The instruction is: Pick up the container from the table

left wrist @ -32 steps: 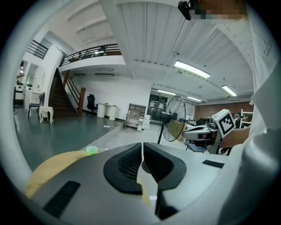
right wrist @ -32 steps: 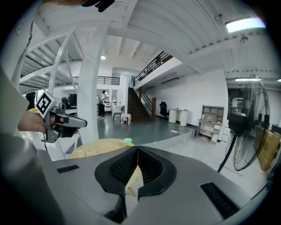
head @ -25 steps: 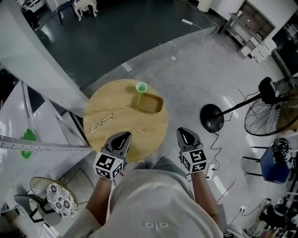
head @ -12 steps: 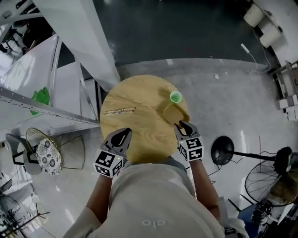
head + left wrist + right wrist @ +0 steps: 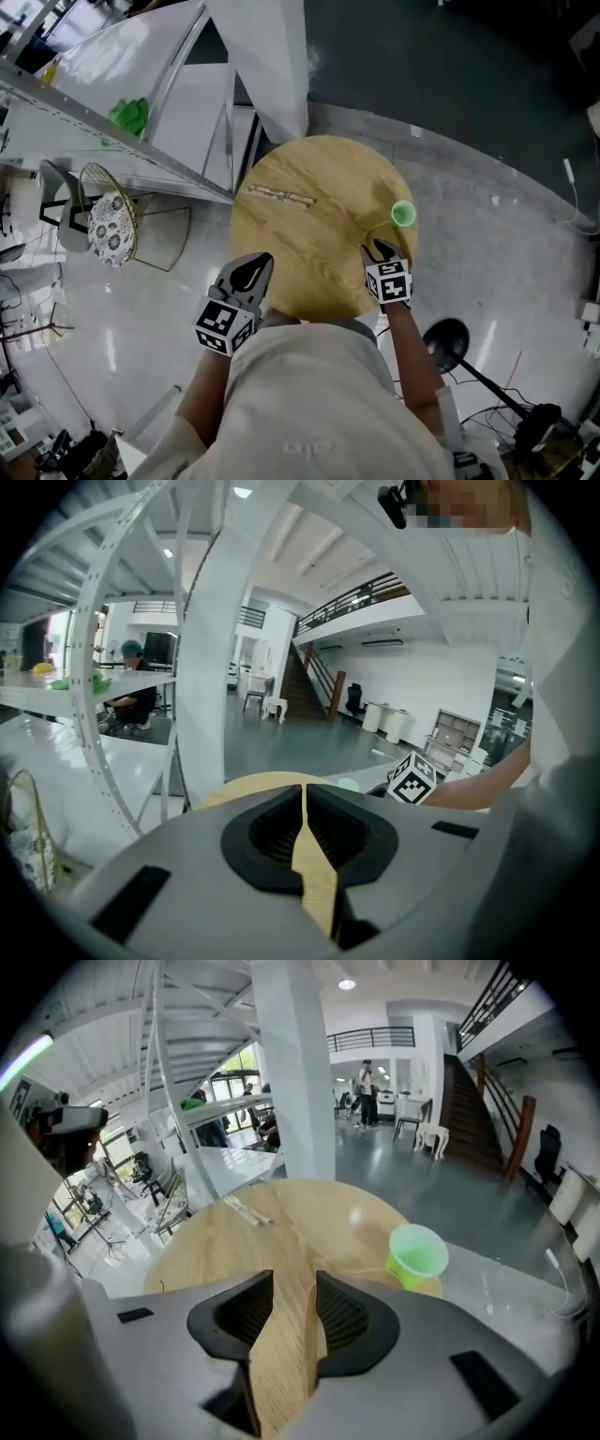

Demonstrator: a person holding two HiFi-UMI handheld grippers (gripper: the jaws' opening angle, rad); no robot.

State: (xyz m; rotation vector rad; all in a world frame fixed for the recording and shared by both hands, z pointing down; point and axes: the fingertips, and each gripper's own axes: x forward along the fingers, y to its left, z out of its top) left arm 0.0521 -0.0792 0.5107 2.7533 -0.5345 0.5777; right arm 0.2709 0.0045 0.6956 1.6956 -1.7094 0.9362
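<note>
A round wooden table [image 5: 309, 234] bears a shallow tan container [image 5: 378, 228] with a green cup [image 5: 403, 214] just behind it. My right gripper [image 5: 380, 249] hangs over the container's near side and covers most of it. In the right gripper view its jaws [image 5: 294, 1279] are opening, the container's rim [image 5: 375, 1277] runs up between them, and the pads do not press on it. The green cup [image 5: 416, 1254] stands just beyond the right jaw. My left gripper [image 5: 253, 270] sits at the table's near left edge, shut [image 5: 303, 794] and holding nothing.
A pair of thin sticks [image 5: 281, 195] lies on the table's far left part, also seen as sticks [image 5: 246, 1209] in the right gripper view. White metal shelving [image 5: 141, 122] stands left of the table. A black fan base [image 5: 446, 337] rests on the floor at right.
My right gripper has come forward and down from beside the person's body to the container and its jaws have spread. The left gripper has edged toward the table's rim. The head view has swung round.
</note>
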